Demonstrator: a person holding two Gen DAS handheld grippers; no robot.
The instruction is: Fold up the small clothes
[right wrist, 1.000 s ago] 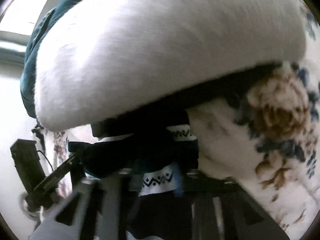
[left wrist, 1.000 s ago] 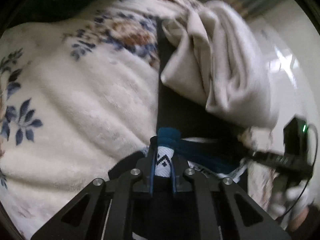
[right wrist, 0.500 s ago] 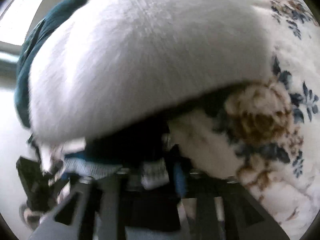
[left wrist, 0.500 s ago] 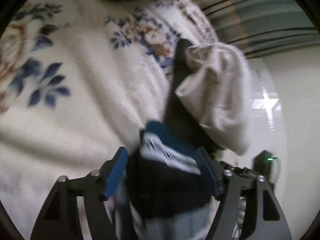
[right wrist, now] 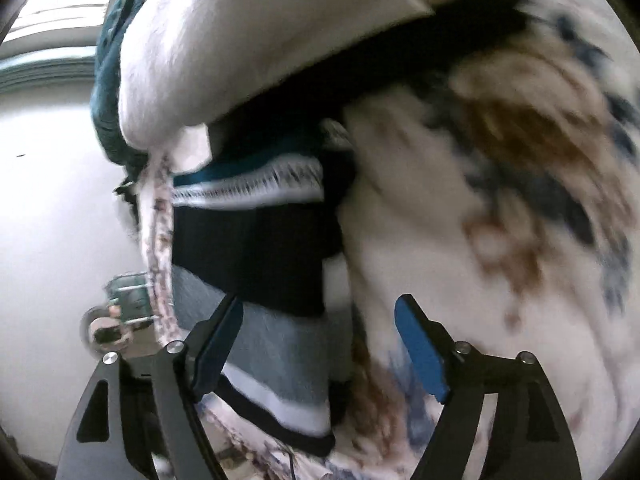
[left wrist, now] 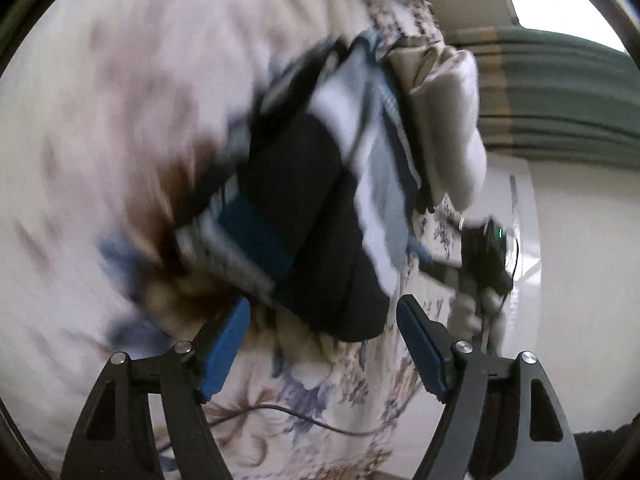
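The folded dark garment [left wrist: 304,216], navy with grey, white and teal bands, lies on the flowered blanket [left wrist: 120,120] in the middle of the left wrist view. Its patterned white cuff edge points to the lower left, and its rounded dark end sits just above the gap between the blue pads. In the right wrist view the same garment [right wrist: 260,248] fills the centre left, with its striped hem running to the bottom of the frame.

The left gripper [left wrist: 322,344] has just been opening; its jaws stand wide apart with only blanket between the tips, the garment just beyond them. The right gripper [right wrist: 318,344] has also just been opening; its jaws are apart, the left pad [right wrist: 218,344] over the grey band without pressing it.

A cream folded cloth [left wrist: 448,120] lies against the garment's upper right side. The blanket's edge drops off at the right, where pale floor [left wrist: 580,280] gives open room. A thin cable [left wrist: 304,420] crosses the blanket near the bottom. Much of both views is blurred.
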